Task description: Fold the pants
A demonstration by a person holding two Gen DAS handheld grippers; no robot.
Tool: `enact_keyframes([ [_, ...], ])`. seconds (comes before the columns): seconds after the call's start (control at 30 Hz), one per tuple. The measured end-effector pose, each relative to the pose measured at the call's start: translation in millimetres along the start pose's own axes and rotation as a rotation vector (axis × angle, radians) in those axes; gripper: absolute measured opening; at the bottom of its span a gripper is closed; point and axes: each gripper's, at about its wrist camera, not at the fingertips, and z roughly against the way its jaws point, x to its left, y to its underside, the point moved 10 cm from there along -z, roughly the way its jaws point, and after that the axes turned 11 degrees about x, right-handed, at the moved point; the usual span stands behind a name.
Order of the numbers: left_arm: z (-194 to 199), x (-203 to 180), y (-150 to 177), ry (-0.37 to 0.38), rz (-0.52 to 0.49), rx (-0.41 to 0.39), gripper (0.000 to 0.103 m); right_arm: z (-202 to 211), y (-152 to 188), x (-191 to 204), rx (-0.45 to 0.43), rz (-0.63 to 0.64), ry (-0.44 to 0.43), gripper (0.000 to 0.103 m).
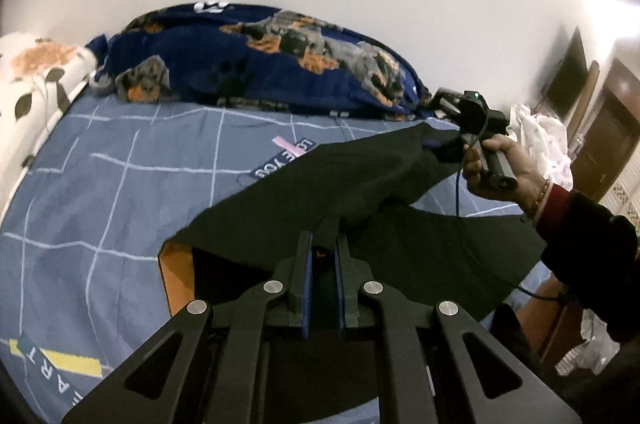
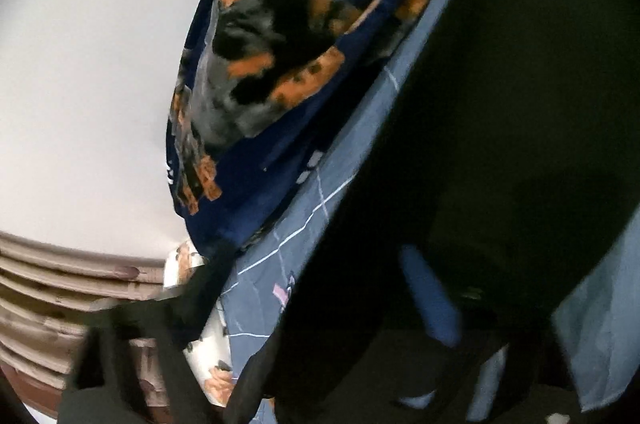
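Left wrist view showed the black pants lifted above the bed, stretched between the two tools, an orange lining showing at their lower left fold. The left tool was clamped together on a bunched edge of the fabric near the bed's near edge. The right tool, gripped by the person's right hand, met another corner of the pants toward the bed's far right corner; whether its pads pressed the cloth could not be told there. Right wrist view was blurred, with dark fabric filling most of it and one blue pad lying against it. Along the bed's far edge lay a navy dog-print blanket, with a floral pillow at the far left corner.
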Motion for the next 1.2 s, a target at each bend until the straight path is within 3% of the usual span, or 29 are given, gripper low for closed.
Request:
enact_keyframes([
  [0.03,0.5,0.8,0.7,-0.002,0.003,0.001,0.010,0.4,-0.5,-3.7,-0.001,0.015,0.056,0.013],
  [0.07,1.6,1.6,1.1,-0.006,0.007,0.002,0.010,2.8,1.8,-6.5,-0.003,0.017,0.081,0.008],
  [0.23,10.7,18.2,2.5,-0.009,0.051,0.014,0.010,37.7,44.6,-15.1,-0.043,0.072,0.075,0.007],
  [0.47,12.5,36.7,31.9,-0.055,0.057,0.096,0.010,92.6,161.3,-52.6,-0.051,0.090,0.086,0.006],
  [0.67,7.2,44.4,69.1,-0.100,0.048,0.161,0.011,95.2,236.8,-93.4,-0.026,0.024,0.101,0.006],
  [0.83,-3.9,45.7,97.0,-0.120,0.031,0.221,0.011,88.2,261.9,-128.7,0.001,-0.058,0.086,0.005],
  [1.0,-5.4,47.3,107.1,-0.156,-0.011,0.215,0.013,82.6,264.8,-136.0,0.003,-0.063,0.088,0.005],
  [1.1,-4.3,49.7,111.3,-0.193,-0.043,0.227,0.020,79.6,263.9,-134.6,0.003,-0.047,0.103,0.005],
  [1.2,7.0,57.9,112.0,-0.248,-0.042,0.226,0.041,79.8,265.0,-134.0,0.003,-0.053,0.099,0.005],
])
